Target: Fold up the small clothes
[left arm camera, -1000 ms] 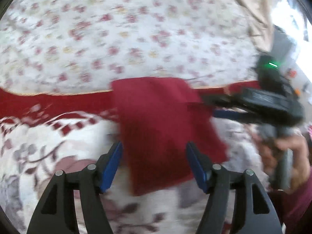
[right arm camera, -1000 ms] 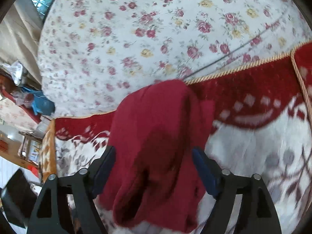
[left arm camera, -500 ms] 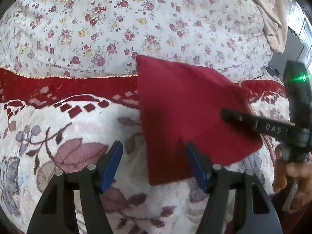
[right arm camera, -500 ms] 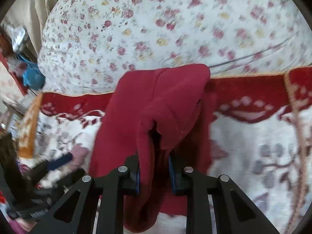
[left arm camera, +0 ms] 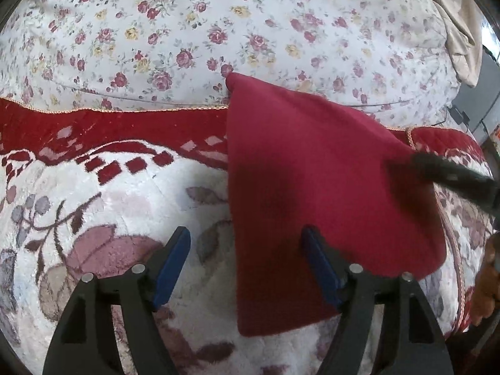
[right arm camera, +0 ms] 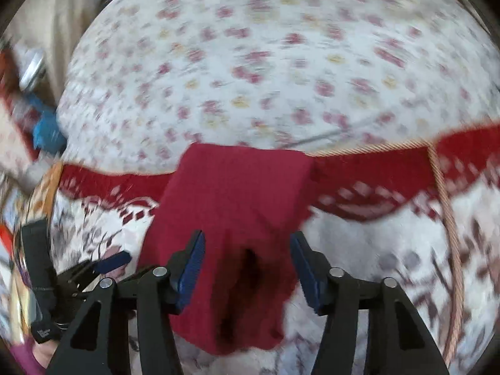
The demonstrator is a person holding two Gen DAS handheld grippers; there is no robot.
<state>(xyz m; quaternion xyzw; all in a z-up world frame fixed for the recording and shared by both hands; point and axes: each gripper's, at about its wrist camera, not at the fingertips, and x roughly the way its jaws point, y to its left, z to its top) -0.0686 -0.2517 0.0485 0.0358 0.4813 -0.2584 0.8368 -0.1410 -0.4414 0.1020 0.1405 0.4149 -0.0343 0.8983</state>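
Red cloth (right arm camera: 231, 218) now free of right gripper (right arm camera: 247, 268)

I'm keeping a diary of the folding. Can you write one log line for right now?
step: fold | red cloth folded, flat on blanket | left gripper open | right gripper open, over cloth

A home bedroom: a rose-print floral bedsheet (left arm camera: 193, 28), a plush red-and-white patterned blanket (left arm camera: 103, 193) with corded trim, and beige curtain (left arm camera: 459, 40) fabric alongside.
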